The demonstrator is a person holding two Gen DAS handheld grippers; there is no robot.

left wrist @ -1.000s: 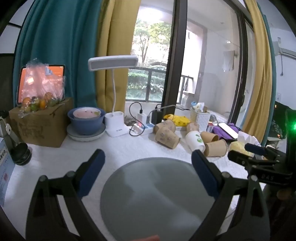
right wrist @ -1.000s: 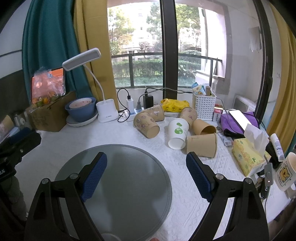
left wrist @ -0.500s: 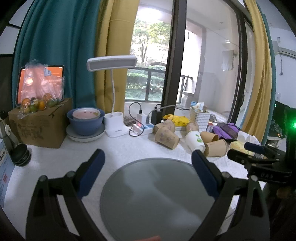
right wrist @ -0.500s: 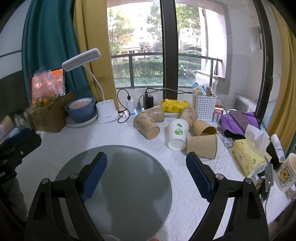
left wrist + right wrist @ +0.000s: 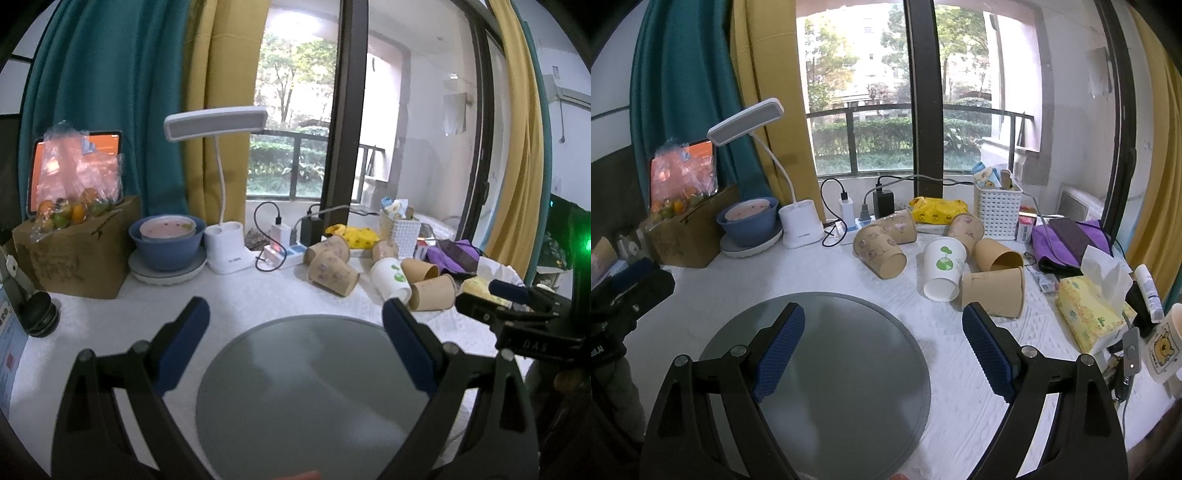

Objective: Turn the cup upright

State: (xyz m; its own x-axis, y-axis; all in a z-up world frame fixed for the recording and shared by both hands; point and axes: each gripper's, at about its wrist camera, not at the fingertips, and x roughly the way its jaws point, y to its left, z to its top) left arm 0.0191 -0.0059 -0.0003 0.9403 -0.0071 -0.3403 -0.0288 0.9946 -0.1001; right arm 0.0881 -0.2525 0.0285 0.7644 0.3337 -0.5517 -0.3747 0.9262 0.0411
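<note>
Several paper cups lie on their sides on the white table beyond a round grey mat (image 5: 827, 369). A white cup with a green print (image 5: 943, 267) lies mouth toward me, with a plain brown cup (image 5: 993, 291) beside it and a patterned brown cup (image 5: 879, 251) to its left. They also show in the left wrist view, the white cup (image 5: 389, 278) at right of centre. My right gripper (image 5: 882, 325) is open and empty above the mat. My left gripper (image 5: 295, 314) is open and empty above the mat (image 5: 314, 391).
A white desk lamp (image 5: 801, 225), a blue bowl on a plate (image 5: 748, 221), a cardboard box (image 5: 79, 251), a power strip with chargers (image 5: 857, 218) and a white basket (image 5: 997, 212) line the back. A tissue pack (image 5: 1089, 314) and a purple cloth (image 5: 1067, 240) lie at right.
Both grippers stay open and nearly still; the left wrist view has shifted only slightly.
</note>
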